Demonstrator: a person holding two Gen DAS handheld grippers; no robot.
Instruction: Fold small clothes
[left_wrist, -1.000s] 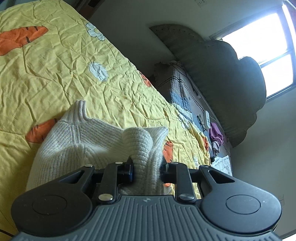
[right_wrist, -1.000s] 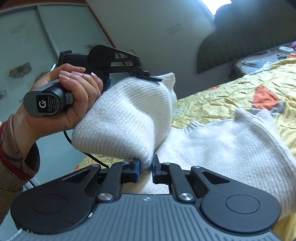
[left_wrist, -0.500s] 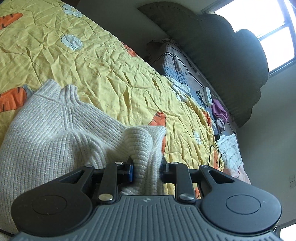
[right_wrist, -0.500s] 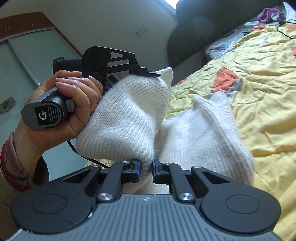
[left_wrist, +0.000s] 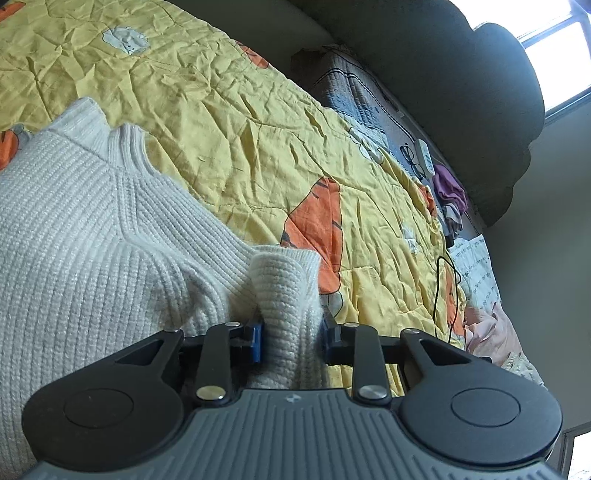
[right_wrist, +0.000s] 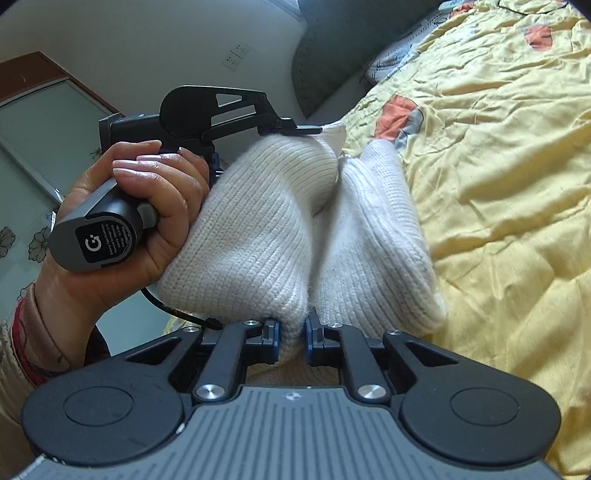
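Sweater (left_wrist: 92, 236) fold is midway: my left gripper (left_wrist: 291, 336) and right gripper (right_wrist: 291, 332) each pinch a bunch of knit, left one just loosening. The folded half's coming down onto the rest lying on the bed (left_wrist: 258, 122). Smoothing's left. Can't see the hem or sleeves.

A black label on the end of the grey handle (right_wrist: 99, 236) of the left gripper (right_wrist: 314, 129), held in a hand (right_wrist: 147, 206), shows a large white letter "G". The smaller lines printed beside it are too small to read.
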